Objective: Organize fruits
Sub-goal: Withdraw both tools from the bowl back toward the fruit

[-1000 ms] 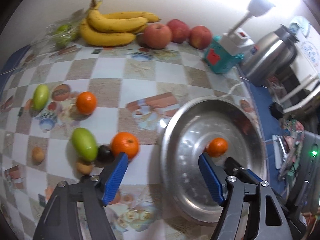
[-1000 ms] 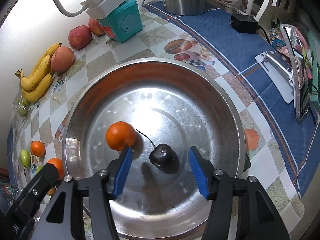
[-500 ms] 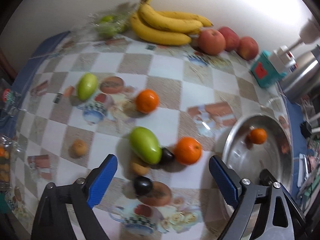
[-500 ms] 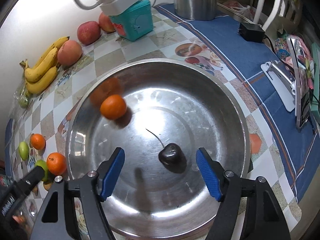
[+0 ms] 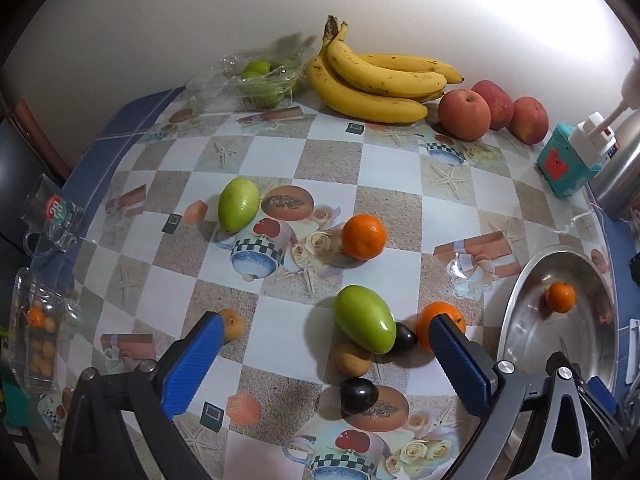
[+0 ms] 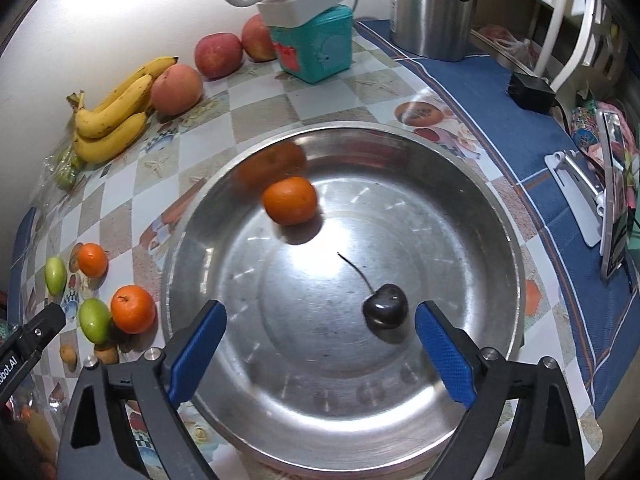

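A steel bowl (image 6: 460, 184) holds a small orange (image 6: 290, 206) and a dark cherry (image 6: 385, 306) with a stem. My right gripper (image 6: 320, 334) is open and empty above the bowl's near side. My left gripper (image 5: 324, 344) is open and empty above a cluster of loose fruit: a green mango (image 5: 364, 318), an orange (image 5: 438, 318), two dark cherries (image 5: 358, 390) and a small brown fruit (image 5: 352, 358). Another orange (image 5: 364, 237), a second green mango (image 5: 238, 204) and a small brown fruit (image 5: 232, 322) lie further out. The bowl (image 5: 520, 320) sits right of the cluster.
Bananas (image 5: 372, 80), three apples (image 5: 464, 114) and a clear box of green fruit (image 5: 260, 80) line the back wall. A teal box with a power strip (image 6: 312, 40), a steel kettle (image 6: 434, 4) and a glass mug (image 5: 52, 216) stand at the edges.
My left gripper swung left from the bowl to above the loose fruit cluster. My right gripper pulled back and opened wider; the orange rolled toward the bowl's far left side.
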`<move>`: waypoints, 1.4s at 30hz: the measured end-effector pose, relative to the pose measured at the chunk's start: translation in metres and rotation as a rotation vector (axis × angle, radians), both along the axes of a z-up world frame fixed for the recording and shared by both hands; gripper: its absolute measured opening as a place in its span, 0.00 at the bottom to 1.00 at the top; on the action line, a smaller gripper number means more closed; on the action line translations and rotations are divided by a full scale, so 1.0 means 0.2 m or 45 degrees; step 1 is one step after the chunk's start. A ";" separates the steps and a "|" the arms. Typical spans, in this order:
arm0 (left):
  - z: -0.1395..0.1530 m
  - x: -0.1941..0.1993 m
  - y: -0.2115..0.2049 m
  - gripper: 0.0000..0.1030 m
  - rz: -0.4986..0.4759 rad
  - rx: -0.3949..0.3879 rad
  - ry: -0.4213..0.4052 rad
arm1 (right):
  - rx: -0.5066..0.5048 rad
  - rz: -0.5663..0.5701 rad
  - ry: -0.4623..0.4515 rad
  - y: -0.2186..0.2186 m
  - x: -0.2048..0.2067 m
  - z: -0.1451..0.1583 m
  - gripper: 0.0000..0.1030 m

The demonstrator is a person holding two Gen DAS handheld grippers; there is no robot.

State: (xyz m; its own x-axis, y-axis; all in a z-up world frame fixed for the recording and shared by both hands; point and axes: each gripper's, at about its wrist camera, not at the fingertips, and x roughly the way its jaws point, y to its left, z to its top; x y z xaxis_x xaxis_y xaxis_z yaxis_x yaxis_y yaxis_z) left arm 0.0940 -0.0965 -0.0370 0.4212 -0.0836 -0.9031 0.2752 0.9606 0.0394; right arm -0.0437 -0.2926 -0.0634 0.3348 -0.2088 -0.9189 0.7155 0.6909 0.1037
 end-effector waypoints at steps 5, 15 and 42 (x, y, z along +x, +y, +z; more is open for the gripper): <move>-0.01 0.02 0.05 1.00 0.009 0.021 -0.001 | -0.008 0.024 -0.040 0.05 0.01 0.03 0.93; -0.01 0.07 0.19 1.00 0.041 0.015 0.009 | -0.009 0.183 -0.101 0.28 0.10 0.10 0.93; -0.06 0.19 0.58 1.00 0.244 -0.059 0.083 | 0.138 0.461 -0.064 0.75 0.30 -0.01 0.93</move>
